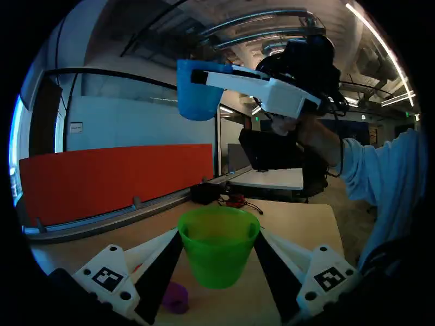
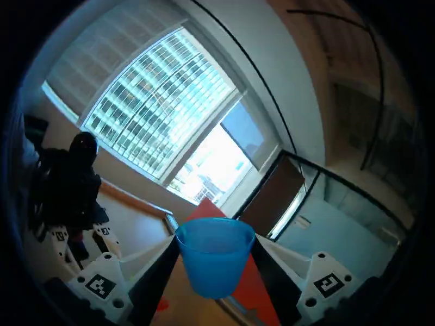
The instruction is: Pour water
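We clamp left tool (image 1: 217, 239) on green cup (image 1: 217, 263), right tool (image 2: 216, 244) on blue cup (image 2: 215, 269) held high; water may miss.

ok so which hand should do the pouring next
Right, probably. The right gripper holds the blue cup raised, higher than the green cup, which the left gripper holds upright low over the table.

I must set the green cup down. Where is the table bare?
Bare wood lies right of the green cup, on the table toward its far right corner. Crowded: the purple object near the cup, the black box and cables at the far edge.
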`<state>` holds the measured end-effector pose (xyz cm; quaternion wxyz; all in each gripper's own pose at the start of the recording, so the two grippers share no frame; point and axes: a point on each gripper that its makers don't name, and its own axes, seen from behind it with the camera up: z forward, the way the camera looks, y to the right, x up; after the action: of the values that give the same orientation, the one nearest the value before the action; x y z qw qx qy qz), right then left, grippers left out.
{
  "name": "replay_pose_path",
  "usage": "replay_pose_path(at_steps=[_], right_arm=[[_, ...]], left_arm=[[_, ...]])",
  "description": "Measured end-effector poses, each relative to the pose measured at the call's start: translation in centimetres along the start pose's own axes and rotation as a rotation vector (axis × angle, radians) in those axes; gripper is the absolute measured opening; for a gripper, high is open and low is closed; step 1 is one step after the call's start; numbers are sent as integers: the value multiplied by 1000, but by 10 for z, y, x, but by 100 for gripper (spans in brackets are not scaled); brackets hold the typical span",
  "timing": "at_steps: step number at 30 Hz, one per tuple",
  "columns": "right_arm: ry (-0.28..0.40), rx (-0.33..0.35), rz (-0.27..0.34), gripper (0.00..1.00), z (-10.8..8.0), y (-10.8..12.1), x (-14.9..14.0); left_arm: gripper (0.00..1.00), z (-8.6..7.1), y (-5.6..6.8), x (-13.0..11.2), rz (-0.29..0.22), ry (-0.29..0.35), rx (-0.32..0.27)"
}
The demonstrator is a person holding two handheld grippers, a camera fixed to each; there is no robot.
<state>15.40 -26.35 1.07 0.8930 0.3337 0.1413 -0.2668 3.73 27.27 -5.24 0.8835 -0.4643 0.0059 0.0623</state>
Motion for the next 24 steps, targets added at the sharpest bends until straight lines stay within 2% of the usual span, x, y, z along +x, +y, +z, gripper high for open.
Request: replay_pose_path(at_steps=[5,14,17,24], right_arm=[[-8,25,199,90,-5,-4,-1],[-37,63,449,90,-10,-9,-7],[-36,64,489,90,-12,-7,-8],[-51,55,499,90,-17,-2,-18]], left_arm=[[86,-1,0,3,5,3,3],[85,-3,-1,6,10,2,10],[86,-4,-2,5,11,1,14],[85,-6,-5,6,13,-4,24]])
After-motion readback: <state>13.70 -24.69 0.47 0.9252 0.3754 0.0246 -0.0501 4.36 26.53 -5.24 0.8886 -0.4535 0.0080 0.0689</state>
